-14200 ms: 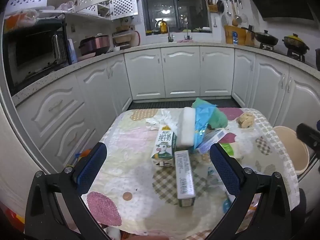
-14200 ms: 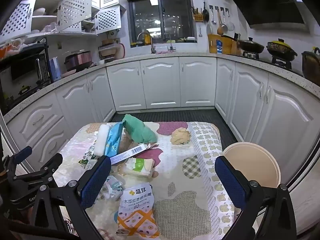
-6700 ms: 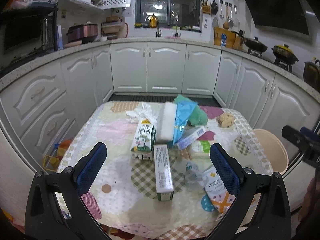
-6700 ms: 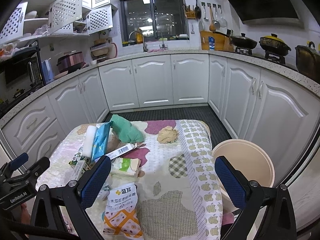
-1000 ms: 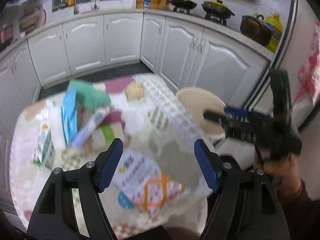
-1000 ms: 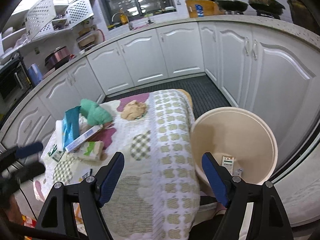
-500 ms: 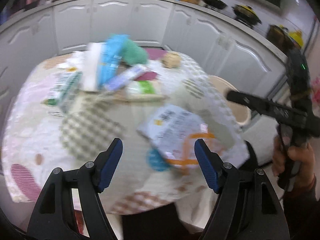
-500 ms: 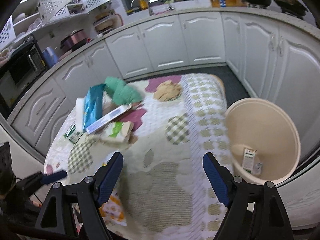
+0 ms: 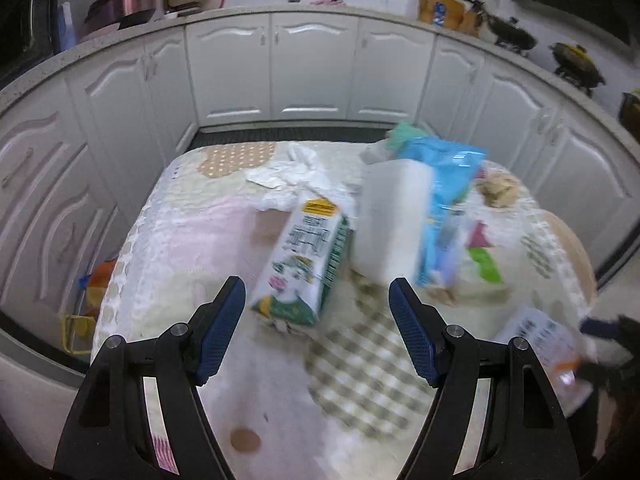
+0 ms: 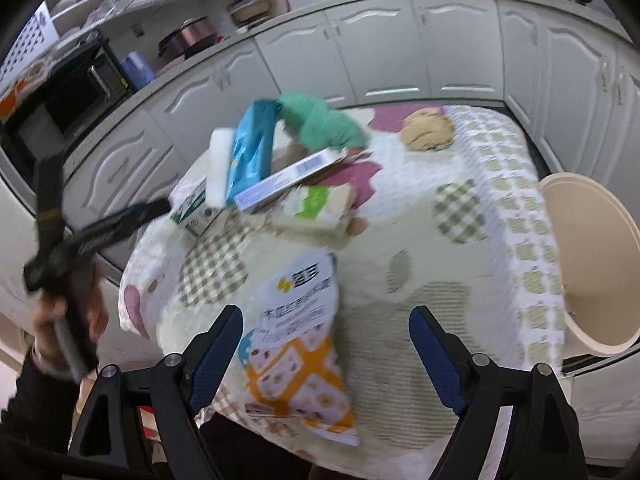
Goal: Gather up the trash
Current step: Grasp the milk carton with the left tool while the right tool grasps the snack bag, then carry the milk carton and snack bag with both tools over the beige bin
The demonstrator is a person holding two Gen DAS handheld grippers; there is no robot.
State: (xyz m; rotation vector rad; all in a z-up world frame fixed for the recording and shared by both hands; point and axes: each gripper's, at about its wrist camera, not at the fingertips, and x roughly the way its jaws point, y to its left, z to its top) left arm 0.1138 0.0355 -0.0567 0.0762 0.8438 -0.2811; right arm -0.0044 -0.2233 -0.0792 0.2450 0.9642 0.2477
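My left gripper [image 9: 316,332] is open and empty, just short of a green-and-white milk carton [image 9: 306,270] lying on the table. A white block [image 9: 390,220] and a blue packet [image 9: 444,192] lie behind the carton. My right gripper [image 10: 324,356] is open and empty over a white-and-orange snack bag [image 10: 300,340] at the table's near edge. The beige trash bin [image 10: 592,264] stands on the floor to the right of the table. The left gripper [image 10: 120,220] also shows in the right wrist view.
The table has a patterned cloth [image 10: 440,264]. On it lie a long flat box [image 10: 288,180], a green-labelled pack [image 10: 316,208], a green cloth [image 10: 324,120], a tan lump [image 10: 428,128] and crumpled white paper [image 9: 292,176]. White cabinets [image 9: 312,76] ring the room.
My left gripper has swung left from the snack bag side to face the milk carton. My right gripper has turned from the bin to the snack bag. The long box from the earliest frames is gone from the table.
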